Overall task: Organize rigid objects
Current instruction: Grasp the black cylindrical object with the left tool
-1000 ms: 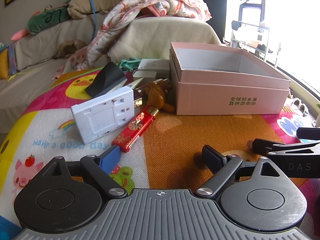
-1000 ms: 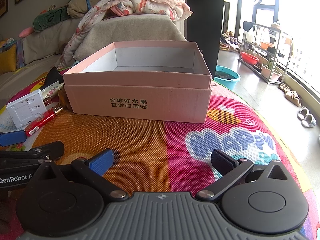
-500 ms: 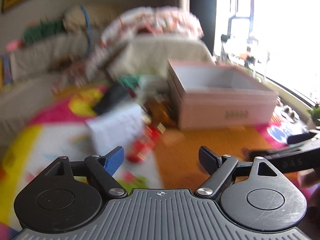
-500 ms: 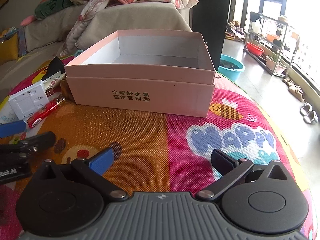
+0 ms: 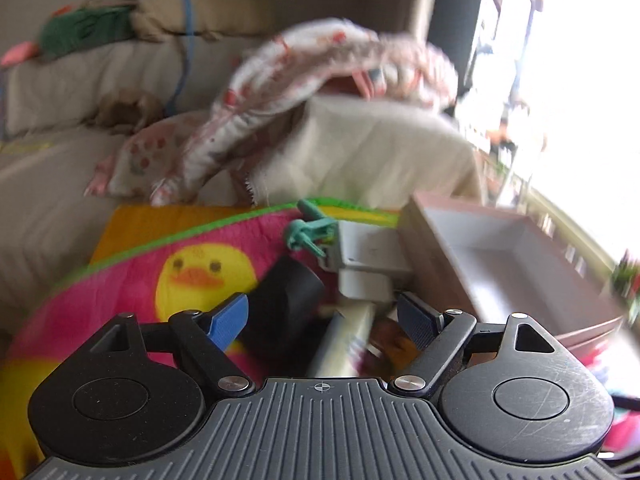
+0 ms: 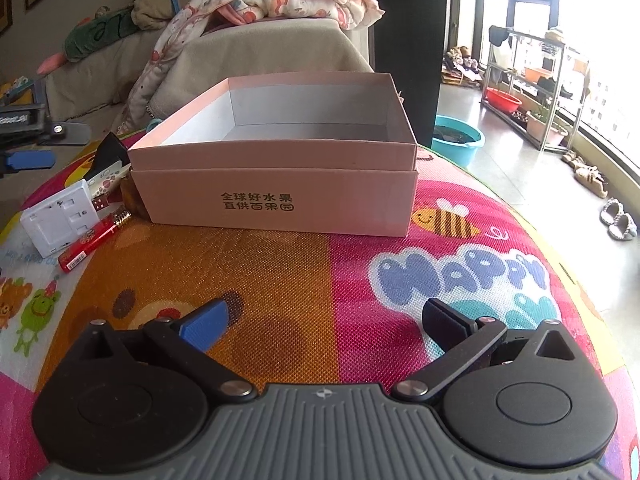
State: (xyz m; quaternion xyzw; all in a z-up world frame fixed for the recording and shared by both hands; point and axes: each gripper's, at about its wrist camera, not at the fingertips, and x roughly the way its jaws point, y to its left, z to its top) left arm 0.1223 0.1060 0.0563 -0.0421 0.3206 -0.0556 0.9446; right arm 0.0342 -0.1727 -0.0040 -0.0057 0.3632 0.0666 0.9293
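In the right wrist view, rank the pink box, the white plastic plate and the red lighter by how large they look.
1. pink box, far the largest.
2. white plastic plate.
3. red lighter, smallest; it lies slightly nearer the camera, so the gap is real.

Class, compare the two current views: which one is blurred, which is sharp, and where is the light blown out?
Left wrist view: motion-blurred, pink box and blanket smeared, window blown out white. Right wrist view: sharp, the box's printed characters distinct, only mild glare at the right window.
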